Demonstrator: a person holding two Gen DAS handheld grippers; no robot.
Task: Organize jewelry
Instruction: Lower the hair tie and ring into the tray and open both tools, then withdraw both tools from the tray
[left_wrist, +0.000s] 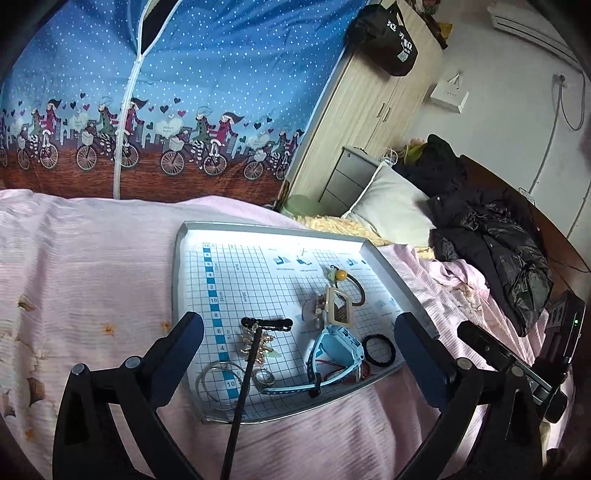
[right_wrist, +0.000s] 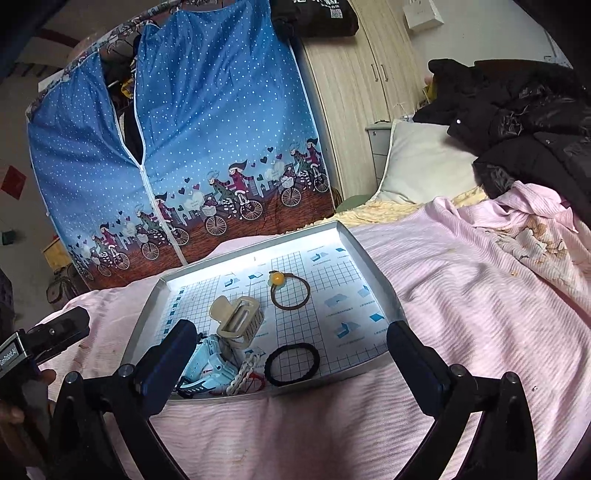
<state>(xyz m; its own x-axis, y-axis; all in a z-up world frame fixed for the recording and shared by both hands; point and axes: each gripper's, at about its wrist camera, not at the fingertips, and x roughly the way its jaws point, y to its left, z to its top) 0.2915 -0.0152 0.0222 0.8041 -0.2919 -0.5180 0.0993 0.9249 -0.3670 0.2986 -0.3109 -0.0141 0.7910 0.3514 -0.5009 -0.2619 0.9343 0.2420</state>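
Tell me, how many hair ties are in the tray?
2. A brown hair tie with a yellow bead lies toward the tray's far side. A plain black hair tie lies at the near edge, beside the blue watch. Clutter may hide others.

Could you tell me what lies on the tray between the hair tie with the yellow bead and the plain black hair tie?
Only bare gridded tray floor separates the beaded hair tie from the black hair tie, clearest in the right wrist view.
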